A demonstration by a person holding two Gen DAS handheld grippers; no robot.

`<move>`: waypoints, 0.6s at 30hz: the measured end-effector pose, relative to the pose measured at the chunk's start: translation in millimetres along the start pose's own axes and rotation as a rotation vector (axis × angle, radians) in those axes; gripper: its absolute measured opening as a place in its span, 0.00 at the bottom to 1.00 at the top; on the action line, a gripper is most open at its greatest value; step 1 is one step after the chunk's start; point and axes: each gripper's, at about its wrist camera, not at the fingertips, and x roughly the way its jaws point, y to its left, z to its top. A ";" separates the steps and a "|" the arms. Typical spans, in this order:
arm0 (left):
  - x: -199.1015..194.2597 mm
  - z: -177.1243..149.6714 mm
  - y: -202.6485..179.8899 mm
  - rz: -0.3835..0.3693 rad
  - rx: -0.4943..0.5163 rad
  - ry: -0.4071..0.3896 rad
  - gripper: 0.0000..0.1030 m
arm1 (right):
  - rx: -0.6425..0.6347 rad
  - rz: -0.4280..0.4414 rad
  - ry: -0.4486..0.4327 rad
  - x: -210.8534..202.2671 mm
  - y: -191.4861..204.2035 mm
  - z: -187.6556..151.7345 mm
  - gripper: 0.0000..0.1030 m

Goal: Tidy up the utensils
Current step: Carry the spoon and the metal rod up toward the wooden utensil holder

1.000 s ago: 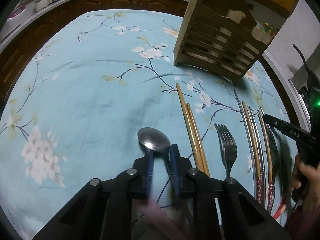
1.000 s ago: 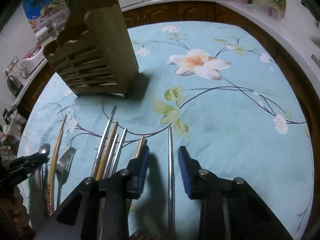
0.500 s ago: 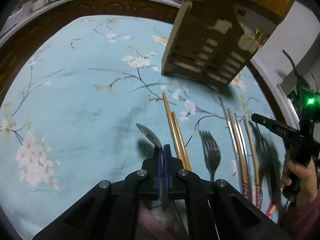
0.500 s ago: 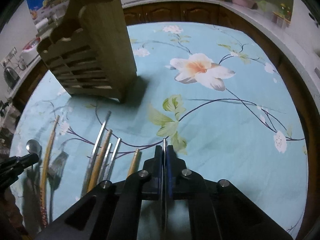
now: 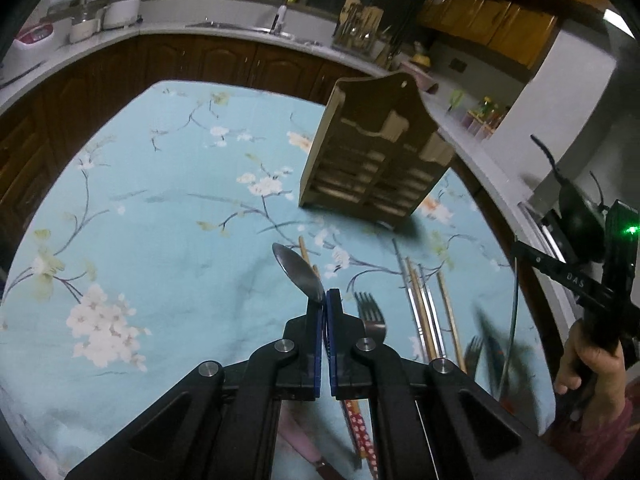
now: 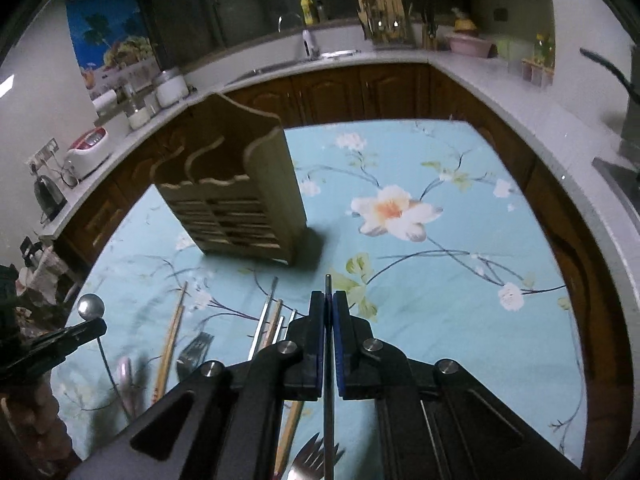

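Note:
My left gripper (image 5: 324,298) is shut on a steel spoon (image 5: 298,270), held up above the table with its bowl pointing forward. My right gripper (image 6: 328,300) is shut on a thin steel chopstick (image 6: 328,286) and holds it lifted. A wooden utensil holder (image 5: 374,162) stands on the far side of the table; it also shows in the right wrist view (image 6: 236,196). A fork (image 5: 370,316), wooden chopsticks (image 5: 418,304) and steel chopsticks lie on the cloth between the grippers. The spoon also shows in the right wrist view (image 6: 91,307).
The table has a light blue floral cloth (image 5: 160,220). A kitchen counter (image 5: 224,32) with jars and a sink curves behind it. A second fork (image 6: 314,456) lies under my right gripper.
Both grippers closed, the left on the spoon and the right on the steel chopstick, and both have lifted their utensils off the cloth.

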 end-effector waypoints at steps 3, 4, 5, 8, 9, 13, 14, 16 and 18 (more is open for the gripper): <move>-16.1 -2.7 -1.5 -0.010 0.000 -0.026 0.00 | 0.002 -0.001 -0.038 -15.3 3.7 -0.4 0.03; -20.7 -2.9 -1.7 -0.011 0.000 -0.031 0.00 | 0.003 0.000 -0.047 -20.8 4.2 -0.3 0.03; -26.5 -3.4 -1.7 -0.012 0.000 -0.040 0.00 | 0.004 0.000 -0.058 -26.2 4.9 0.5 0.03; -40.8 -2.4 -2.4 -0.021 0.001 -0.068 0.00 | 0.008 0.002 -0.093 -40.5 6.4 3.4 0.03; -47.7 -2.3 -2.9 -0.023 0.001 -0.084 0.00 | 0.013 0.008 -0.108 -46.0 7.1 5.3 0.03; -62.5 1.6 -5.9 -0.022 0.012 -0.121 0.00 | 0.013 0.013 -0.168 -61.9 12.5 12.1 0.03; -64.7 2.5 -6.5 -0.020 0.016 -0.129 0.00 | 0.013 0.012 -0.180 -65.0 13.4 13.6 0.03; -71.7 4.8 -8.9 -0.011 0.028 -0.153 0.00 | 0.017 0.009 -0.214 -72.0 16.0 17.6 0.03; -73.9 8.7 -11.0 -0.008 0.035 -0.168 0.00 | 0.025 0.014 -0.246 -77.5 17.5 22.4 0.03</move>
